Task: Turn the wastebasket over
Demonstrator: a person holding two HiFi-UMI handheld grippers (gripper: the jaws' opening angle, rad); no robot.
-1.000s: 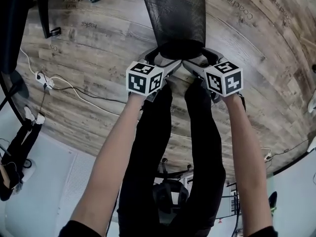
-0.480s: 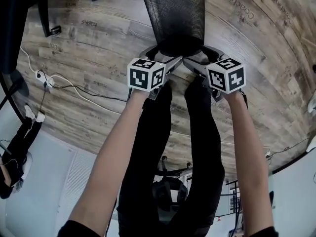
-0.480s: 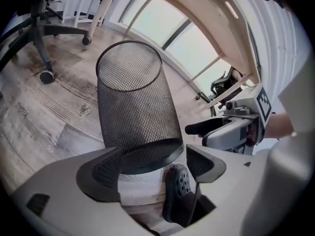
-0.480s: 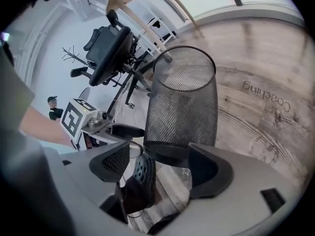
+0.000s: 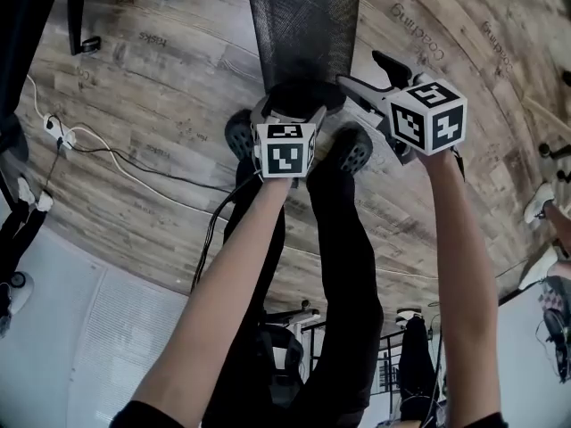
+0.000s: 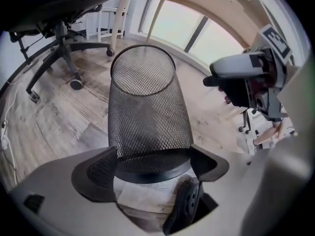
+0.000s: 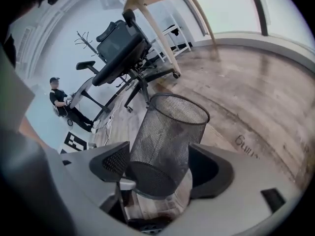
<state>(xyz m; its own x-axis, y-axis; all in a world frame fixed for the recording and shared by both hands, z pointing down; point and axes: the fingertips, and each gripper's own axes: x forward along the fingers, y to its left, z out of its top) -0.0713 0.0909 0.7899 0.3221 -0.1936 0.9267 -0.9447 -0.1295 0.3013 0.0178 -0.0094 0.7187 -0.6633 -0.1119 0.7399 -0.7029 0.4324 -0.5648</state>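
One mesh wastebasket (image 5: pixel 304 36), two tongs, left tongs (image 5: pixel 290 107) and right tongs (image 5: pixel 371 74), two marker cubes (image 5: pixel 285 151) (image 5: pixel 429 115), two black shoes (image 5: pixel 239 136) (image 5: pixel 352 151)

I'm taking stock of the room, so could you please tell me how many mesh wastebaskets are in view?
1. The black mesh wastebasket stands on the wooden floor, just ahead of the person's shoes. Others could be out of frame.
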